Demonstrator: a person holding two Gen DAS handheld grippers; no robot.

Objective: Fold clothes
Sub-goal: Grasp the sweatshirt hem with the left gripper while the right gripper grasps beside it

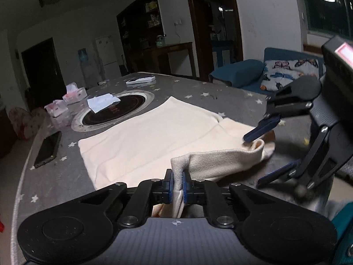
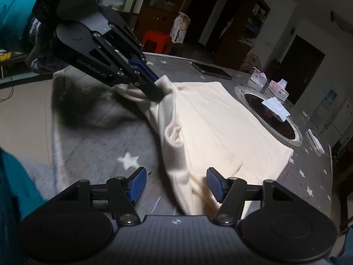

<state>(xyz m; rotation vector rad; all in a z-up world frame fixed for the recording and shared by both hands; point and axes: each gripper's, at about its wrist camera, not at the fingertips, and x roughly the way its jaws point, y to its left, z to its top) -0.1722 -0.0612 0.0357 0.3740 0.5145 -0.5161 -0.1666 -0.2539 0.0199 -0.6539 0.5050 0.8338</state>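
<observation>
The cream garment [image 1: 154,130] lies mostly flat on the grey star-print tablecloth [image 1: 55,176], soft and fleecy. The left gripper [image 1: 177,187] is clamped on its near edge, lifting a rumpled ridge. The right gripper [image 2: 176,184] gapes wide, empty, the fabric's corner lying between its blue pads [image 2: 138,183].

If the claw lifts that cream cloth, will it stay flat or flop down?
Probably flop: the cloth already sags and folds where the left claw pinches it. It looks light, since one corner lifts easily. The open right claw would likely just bunch it.
</observation>
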